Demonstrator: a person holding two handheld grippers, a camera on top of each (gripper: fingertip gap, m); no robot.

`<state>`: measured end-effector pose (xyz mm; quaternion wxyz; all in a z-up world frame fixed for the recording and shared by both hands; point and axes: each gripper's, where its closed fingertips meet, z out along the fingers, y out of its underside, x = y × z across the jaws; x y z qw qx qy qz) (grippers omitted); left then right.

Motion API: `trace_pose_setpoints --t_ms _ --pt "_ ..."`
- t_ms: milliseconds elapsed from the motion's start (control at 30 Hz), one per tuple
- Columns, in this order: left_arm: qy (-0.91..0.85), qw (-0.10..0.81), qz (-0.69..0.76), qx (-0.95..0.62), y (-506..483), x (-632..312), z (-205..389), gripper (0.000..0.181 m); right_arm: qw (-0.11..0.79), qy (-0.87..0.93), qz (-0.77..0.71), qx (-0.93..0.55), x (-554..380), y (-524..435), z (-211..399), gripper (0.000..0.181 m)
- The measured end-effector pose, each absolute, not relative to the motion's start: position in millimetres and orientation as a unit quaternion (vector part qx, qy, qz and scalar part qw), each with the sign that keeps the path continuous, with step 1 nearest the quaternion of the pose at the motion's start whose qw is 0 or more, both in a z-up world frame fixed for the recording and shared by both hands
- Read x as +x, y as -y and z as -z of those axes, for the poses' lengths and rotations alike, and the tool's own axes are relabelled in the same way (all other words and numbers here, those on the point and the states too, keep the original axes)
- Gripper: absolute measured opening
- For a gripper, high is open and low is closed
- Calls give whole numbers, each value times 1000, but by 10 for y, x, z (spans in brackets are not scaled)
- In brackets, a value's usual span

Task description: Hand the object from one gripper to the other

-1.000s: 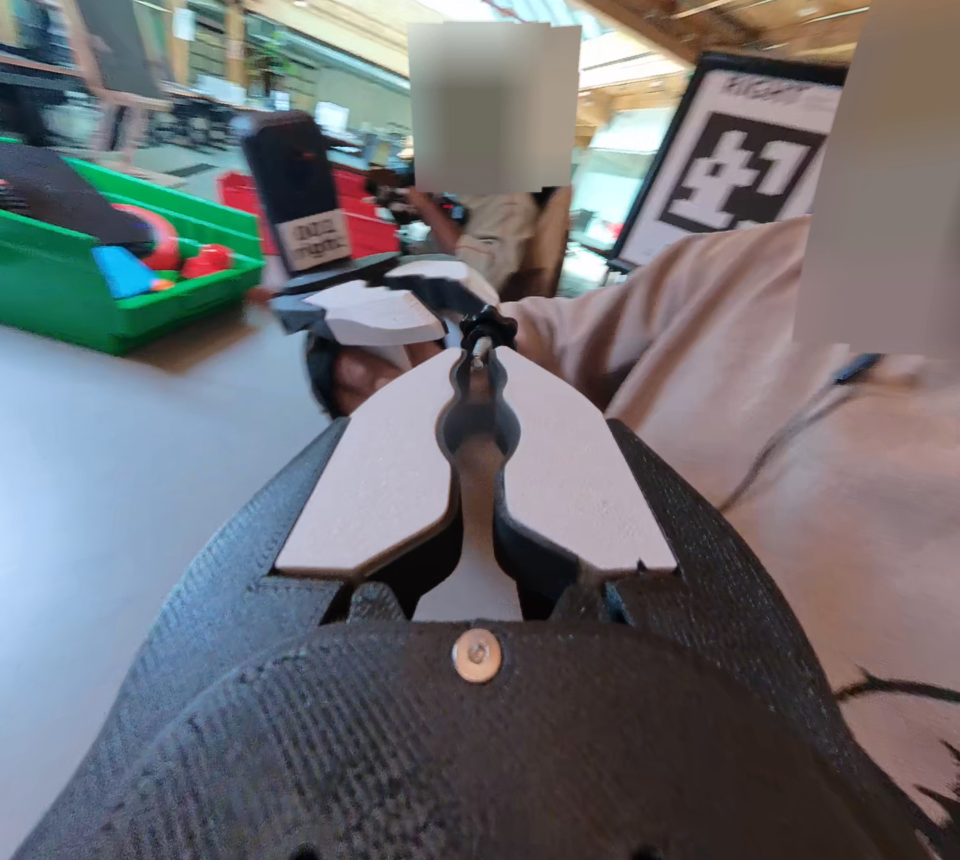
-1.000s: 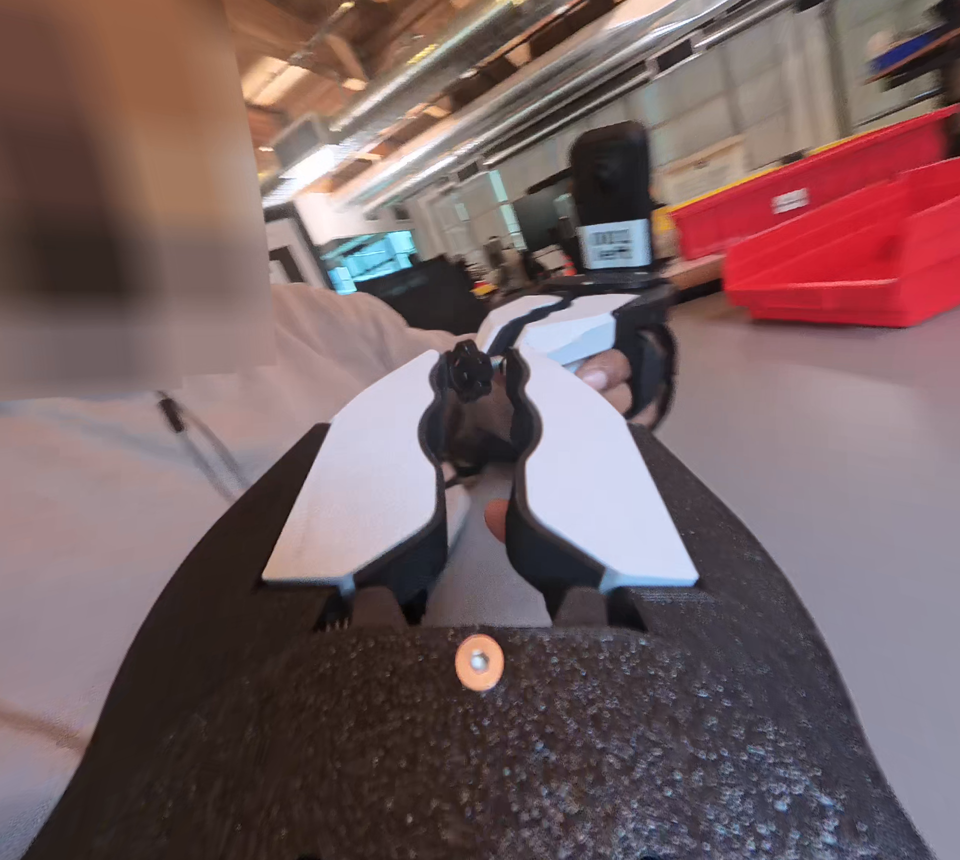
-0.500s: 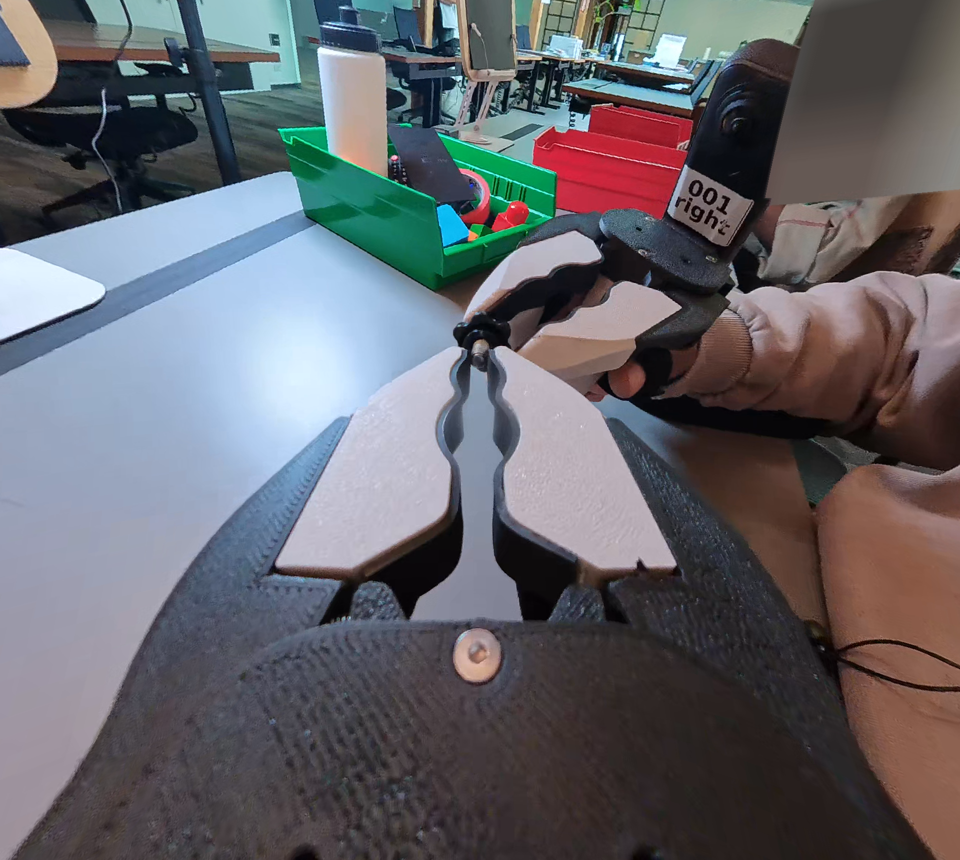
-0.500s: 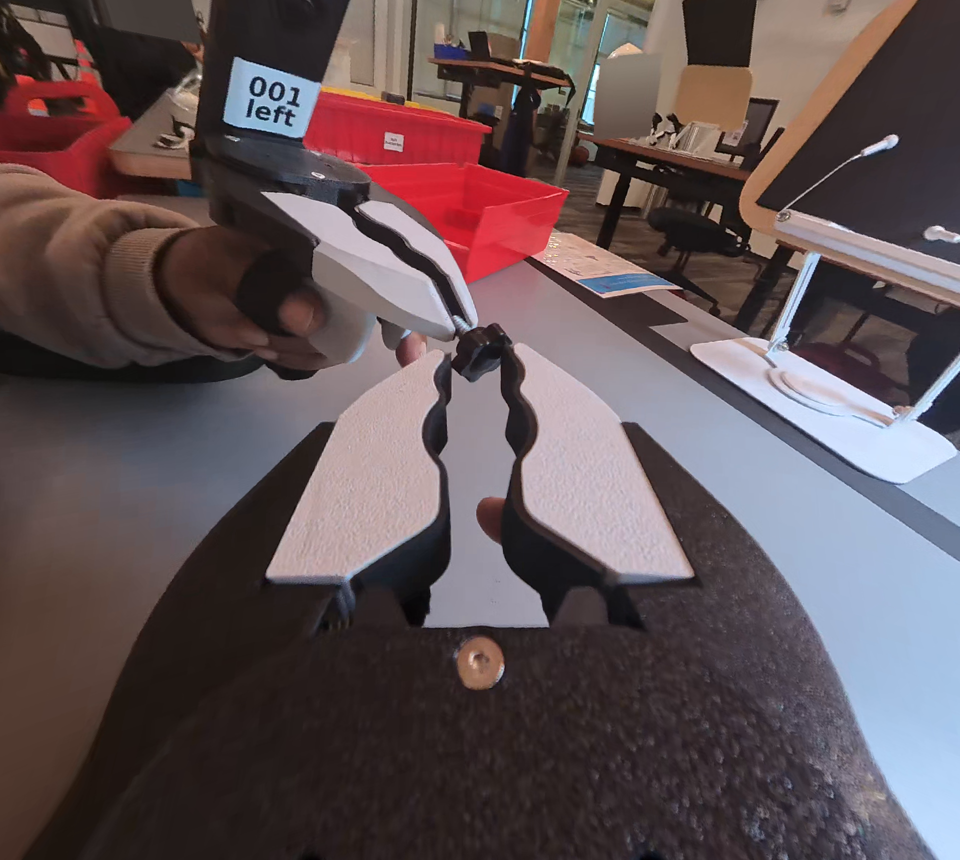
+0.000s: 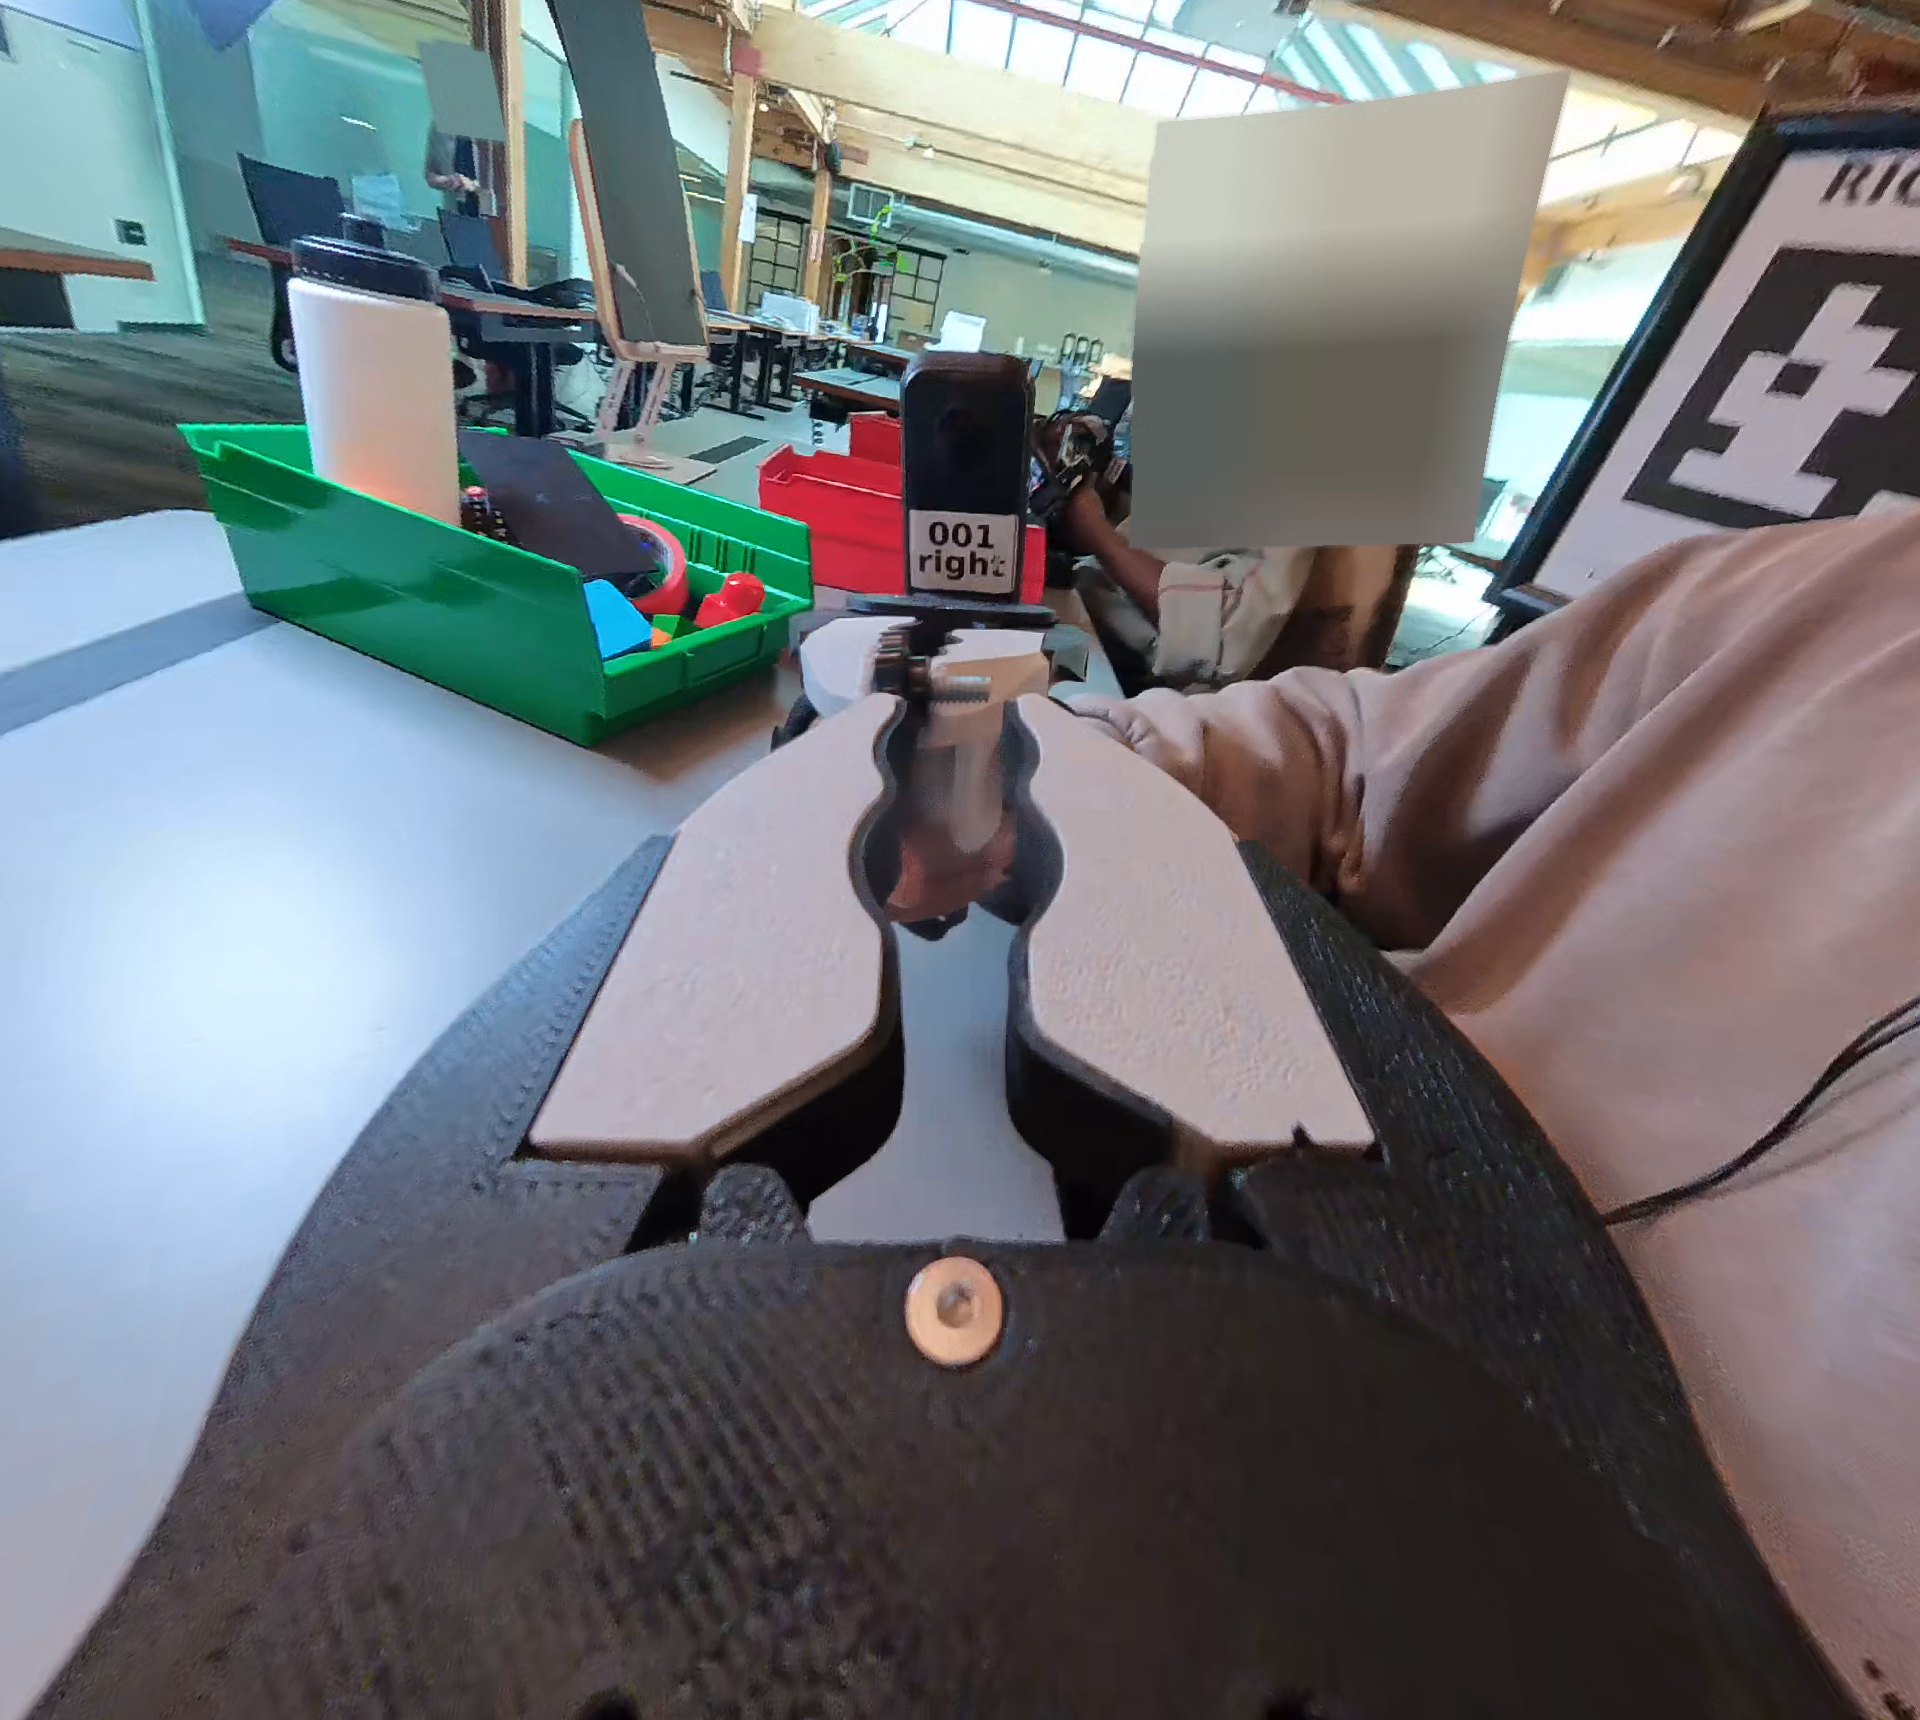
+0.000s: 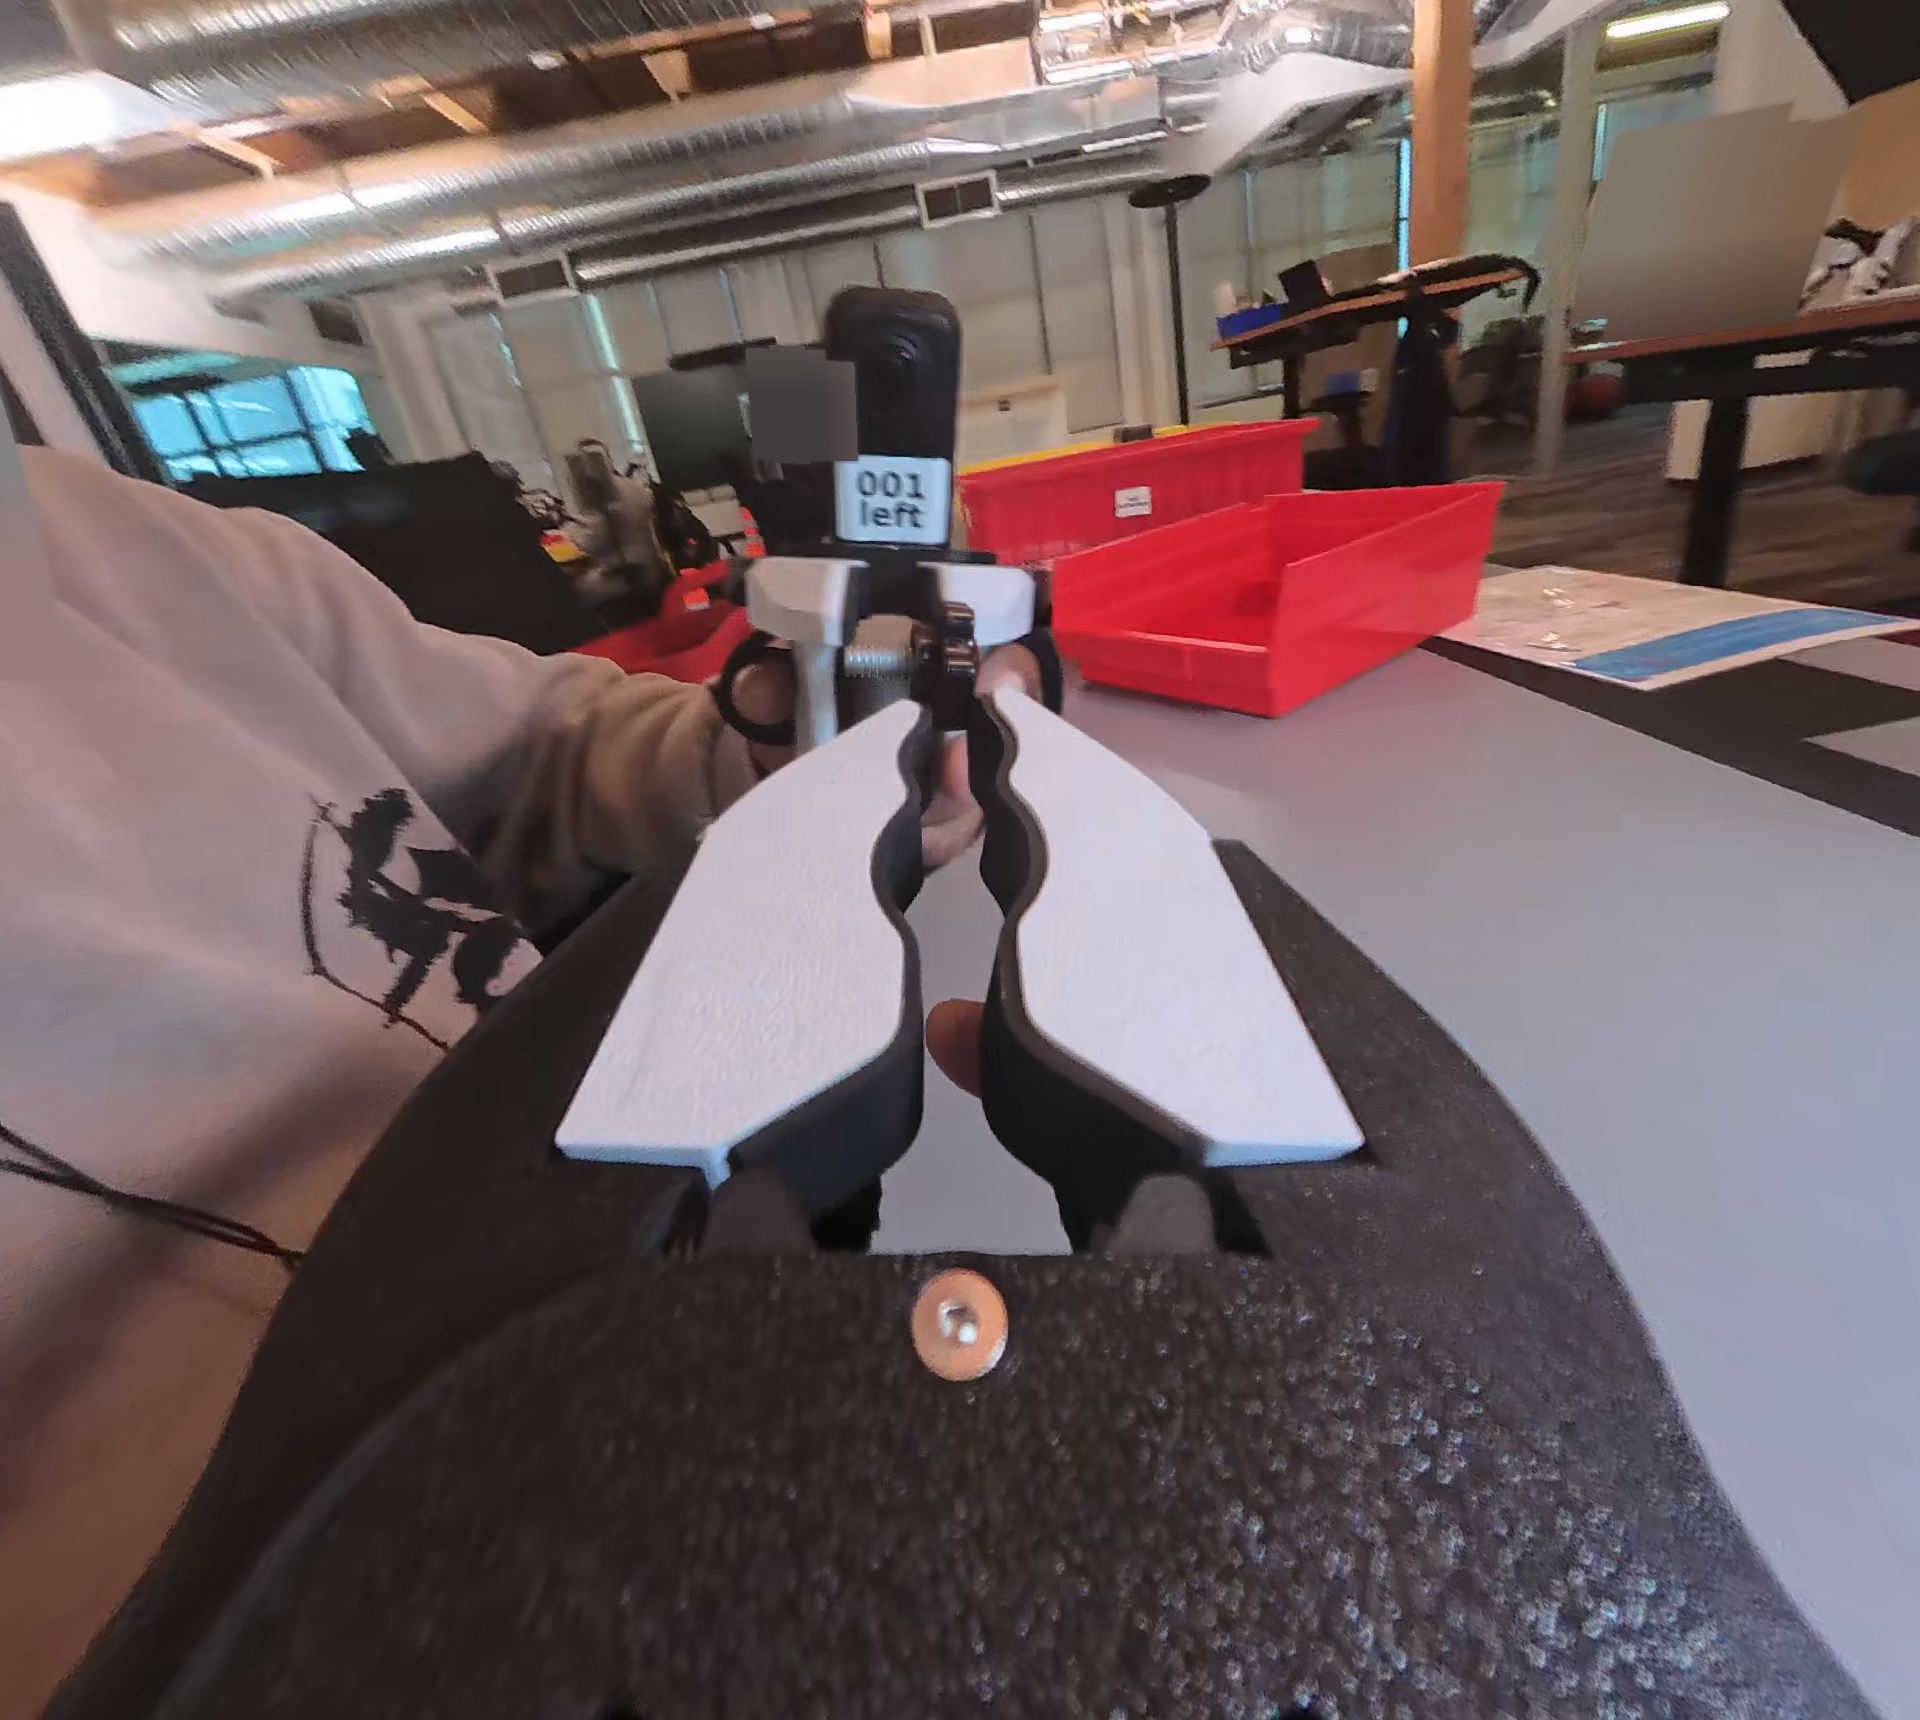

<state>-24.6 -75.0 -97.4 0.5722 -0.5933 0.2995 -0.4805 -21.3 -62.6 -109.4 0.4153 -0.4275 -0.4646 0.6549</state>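
Parted since half a second ago, the left gripper point(image 5: 956, 720) has its textured white, wavy-edged fingers released from the thumbscrew point(image 5: 961, 691), a threaded silver shank with a black knurled knob, level in the air above the smooth grey table point(image 5: 260, 839). The right gripper point(image 6: 956, 714), now swung head-on to the left one, is clenched on the knob. A green bin point(image 5: 436, 600) and a red bin point(image 6: 1268, 621) sit toward the table's far side, with bare surface nearer.
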Motion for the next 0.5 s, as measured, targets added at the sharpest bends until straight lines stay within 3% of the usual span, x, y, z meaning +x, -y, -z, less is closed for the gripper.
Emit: trace_pose_setpoints --t_ms 300,500 --pt "-296 520 545 -587 798 -205 1021 19 323 467 -718 -403 -177 819 1078 6" --pt "-313 520 522 -599 807 -182 1062 10 330 481 -696 -420 -227 808 1167 6"
